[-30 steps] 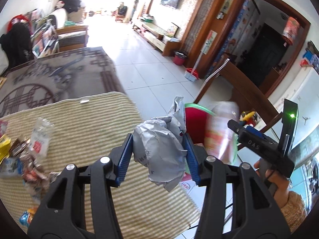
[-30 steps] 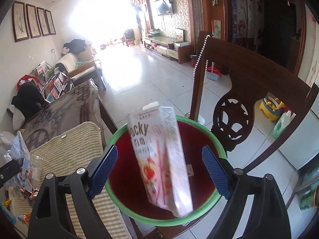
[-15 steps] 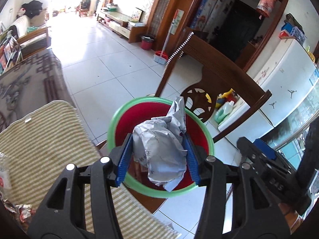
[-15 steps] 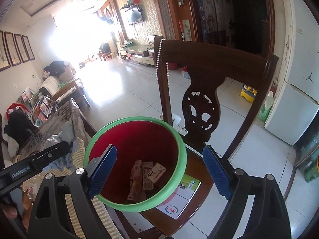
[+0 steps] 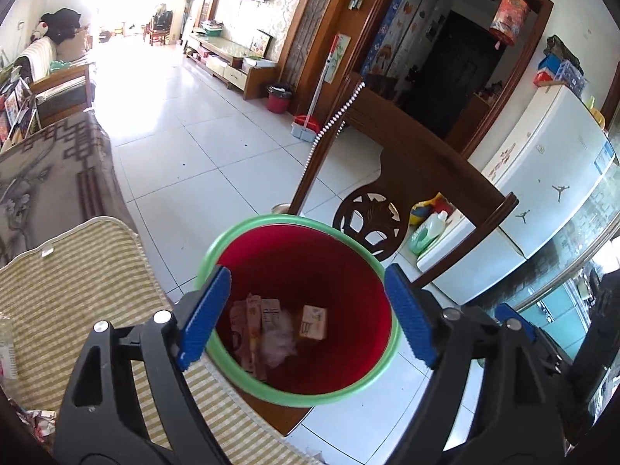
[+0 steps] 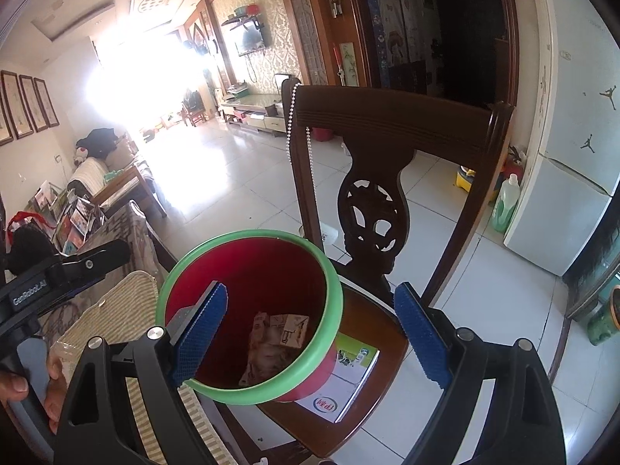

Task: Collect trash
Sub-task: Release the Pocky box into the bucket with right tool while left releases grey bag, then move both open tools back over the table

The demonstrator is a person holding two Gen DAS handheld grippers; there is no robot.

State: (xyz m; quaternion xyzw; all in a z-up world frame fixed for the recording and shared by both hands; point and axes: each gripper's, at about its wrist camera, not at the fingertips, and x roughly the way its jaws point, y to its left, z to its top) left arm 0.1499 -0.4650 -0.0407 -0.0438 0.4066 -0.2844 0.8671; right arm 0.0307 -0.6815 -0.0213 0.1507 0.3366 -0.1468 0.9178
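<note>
A dark wooden chair (image 6: 391, 124) was seen on the pale tiled floor (image 5: 186, 162), just beside a surface covered by a striped cloth (image 5: 73, 294). On the chair's seat a red bin (image 5: 306, 271) with a green rim was stood, partly over a printed sheet (image 6: 348, 379). Above the bin the left gripper (image 5: 306, 317) was held with its blue-padded jaws opening and nothing between them. The right gripper (image 6: 310, 333) was likewise held over the bin, its jaws wide apart and empty. At the bottom of the bin the trash (image 5: 271, 333) was found: small cartons and a crumpled grey wrapper (image 5: 277, 343), lying together.
</note>
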